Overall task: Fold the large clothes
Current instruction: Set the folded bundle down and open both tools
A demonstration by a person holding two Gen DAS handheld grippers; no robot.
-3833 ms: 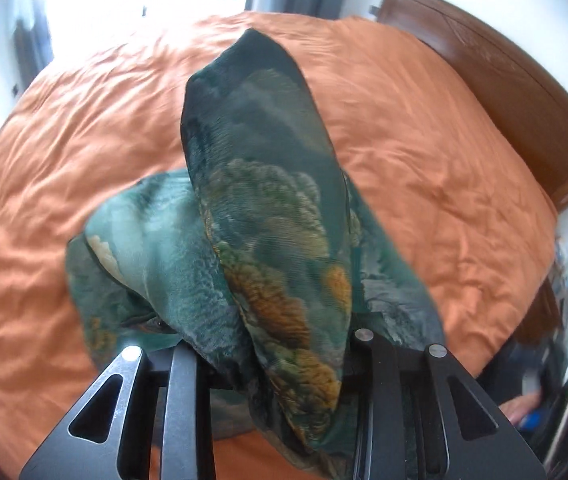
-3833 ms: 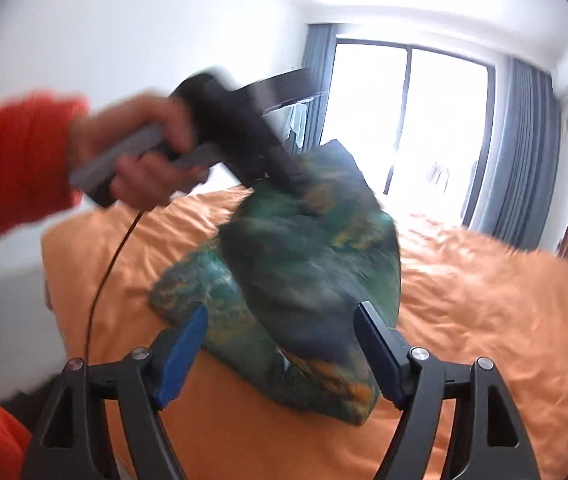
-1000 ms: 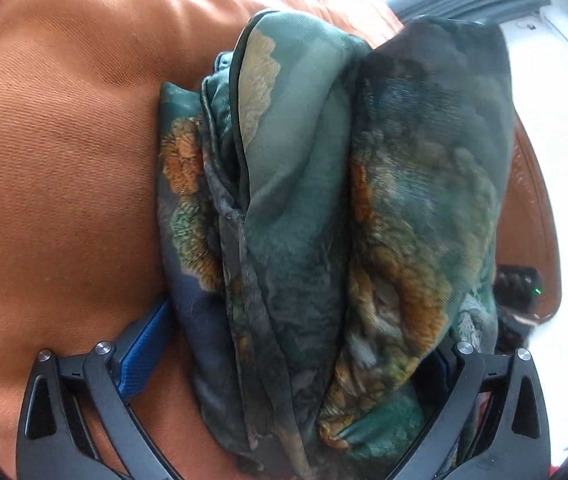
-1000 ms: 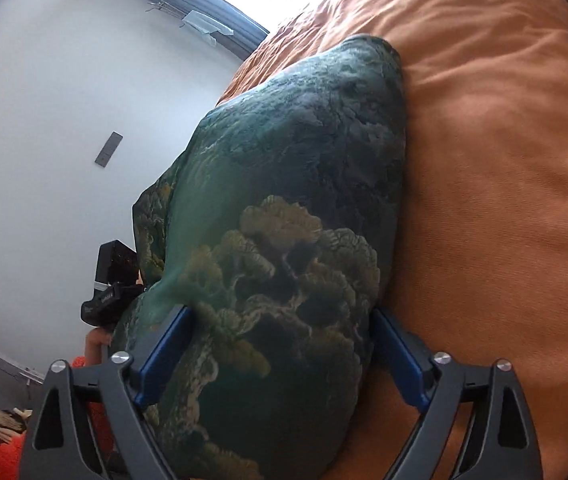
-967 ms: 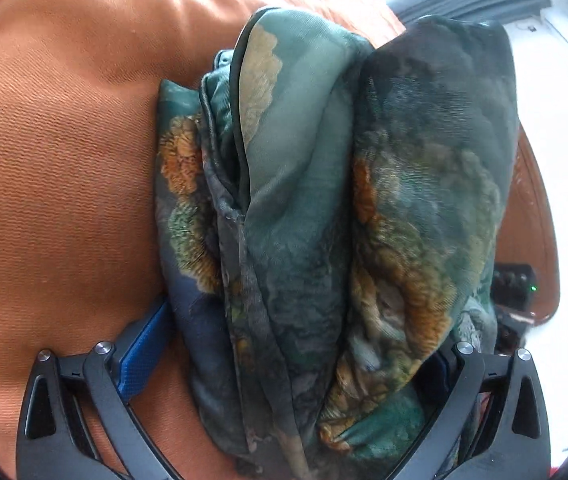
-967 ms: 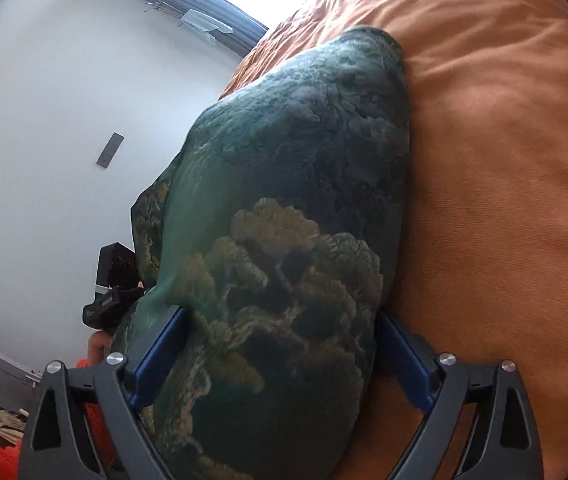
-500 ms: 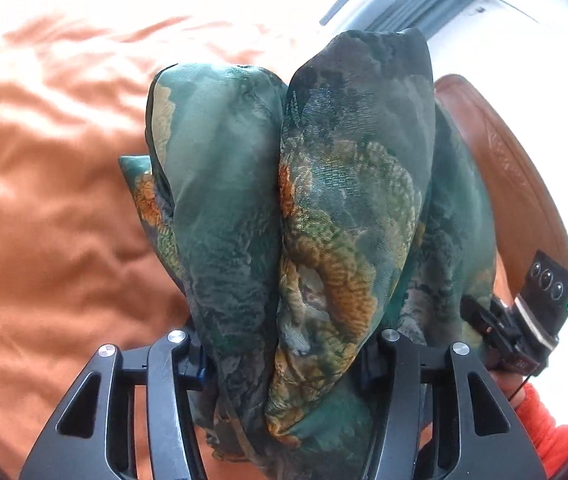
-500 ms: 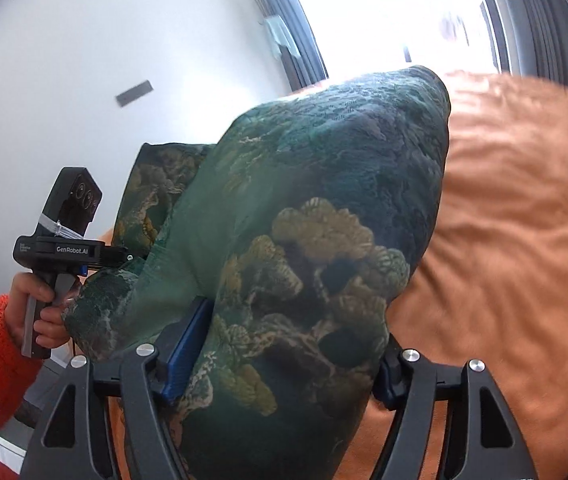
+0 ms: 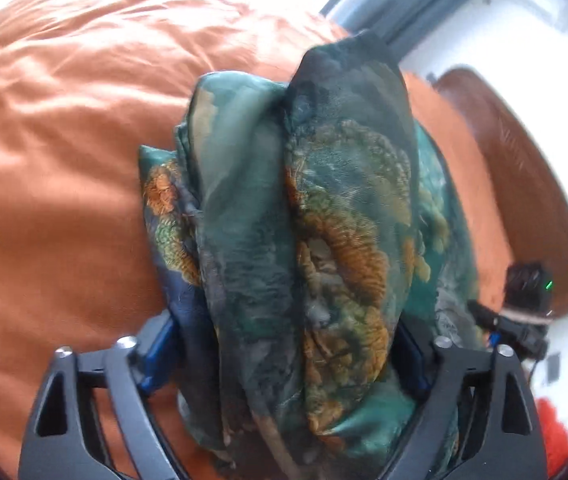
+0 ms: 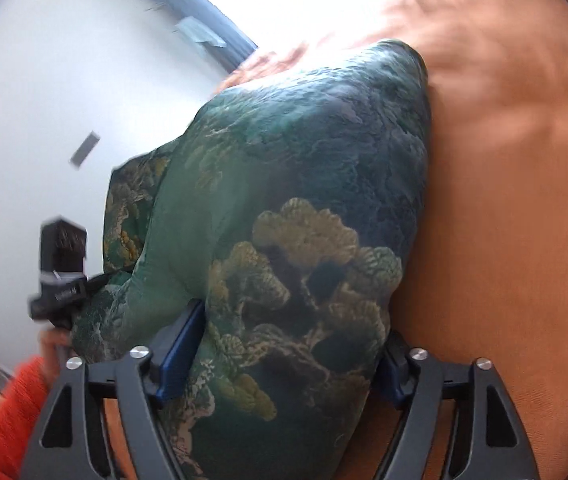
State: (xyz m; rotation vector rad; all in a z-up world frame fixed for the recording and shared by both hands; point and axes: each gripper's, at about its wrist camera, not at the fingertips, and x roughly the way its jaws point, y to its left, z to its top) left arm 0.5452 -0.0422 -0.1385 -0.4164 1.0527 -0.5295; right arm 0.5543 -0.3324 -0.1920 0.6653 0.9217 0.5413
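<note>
A dark green garment [image 9: 324,220] with orange and gold tree prints is bunched into a thick folded bundle over the orange bed [image 9: 63,160]. My left gripper [image 9: 284,344] has the bundle's near end between its blue pads; its jaws are opening and stand wide beside the cloth. In the right wrist view the same garment [image 10: 304,200] bulges up from between the pads of my right gripper [image 10: 286,356]. Its jaws are also opening, wide on either side of the fabric. The cloth hides both gaps.
The orange bedspread [image 10: 504,200] stretches right of the bundle. A brown wooden headboard [image 9: 524,180] and grey curtains [image 9: 416,4] border the bed. The other gripper's black body [image 10: 61,272] and a person's red sleeve [image 10: 7,412] are at the left.
Both pairs of jaws have spread wider around the bundle than half a second ago, when they squeezed it. Both views have swung, and the bundle sits lower against the bed in the right view.
</note>
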